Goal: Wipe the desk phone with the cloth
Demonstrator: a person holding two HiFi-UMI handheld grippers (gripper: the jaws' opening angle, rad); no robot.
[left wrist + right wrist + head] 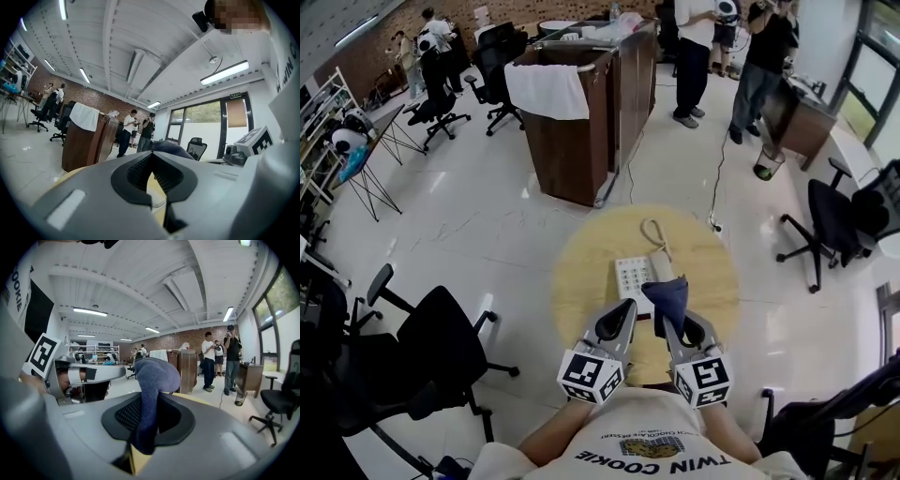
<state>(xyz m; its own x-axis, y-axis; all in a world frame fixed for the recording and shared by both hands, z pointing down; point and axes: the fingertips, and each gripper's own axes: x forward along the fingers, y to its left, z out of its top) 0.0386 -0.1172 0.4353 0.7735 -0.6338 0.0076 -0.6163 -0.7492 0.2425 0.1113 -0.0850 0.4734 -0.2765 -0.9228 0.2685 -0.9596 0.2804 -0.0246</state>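
Nearest of all, on the left, the left gripper is held above a round yellow tabletop. Its jaws are pressed together, and nothing is held between them. Just past its tip, the white desk phone is laid flat on the tabletop. A looped cord is seen at the phone's far end. At the phone's right edge, the dark blue cloth is bunched up and stuck upward. It is gripped tight in the jaws of the right gripper, which is held just beside the left one.
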